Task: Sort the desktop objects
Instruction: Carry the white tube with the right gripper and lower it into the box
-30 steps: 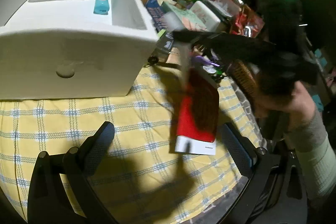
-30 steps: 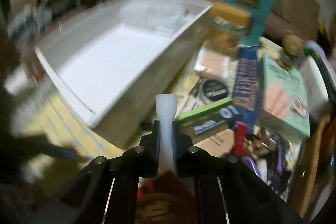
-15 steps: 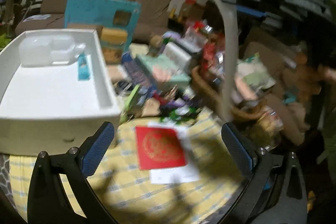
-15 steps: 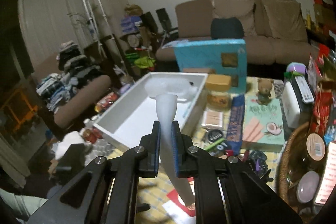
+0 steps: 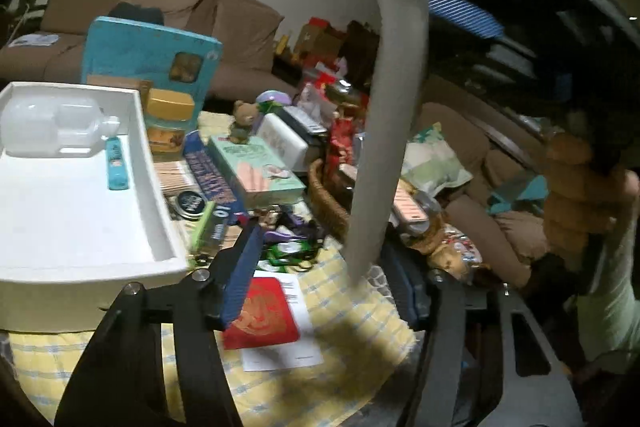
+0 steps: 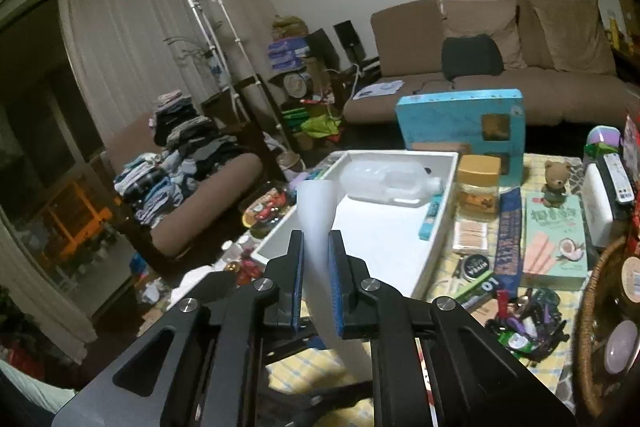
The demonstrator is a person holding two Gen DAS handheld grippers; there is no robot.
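Observation:
My right gripper (image 6: 316, 283) is shut on a long white shoehorn (image 6: 318, 223), held upright; in the left wrist view the shoehorn (image 5: 384, 131) hangs from the right gripper high at the upper right. My left gripper (image 5: 328, 267) is open and empty, low over the yellow checked cloth (image 5: 352, 359), just above a red booklet (image 5: 264, 315) lying on a white sheet. A white tray (image 5: 160, 211) on the left holds a clear plastic bottle (image 5: 52, 127) and a small blue tube (image 5: 118, 163); the tray (image 6: 440, 227) also shows in the right wrist view.
Clutter crowds the table behind the booklet: a green box (image 5: 256, 167), a blue strip box (image 5: 216, 183), a yellow-lidded jar (image 5: 168, 123), a teddy bear (image 5: 244, 119), a wicker basket (image 5: 328, 203) and a teal box (image 5: 148, 51). A sofa stands behind.
The right gripper lifted the shoehorn higher and nearer the left camera. The left gripper moved forward and right over the red booklet, which now lies partly behind its left finger.

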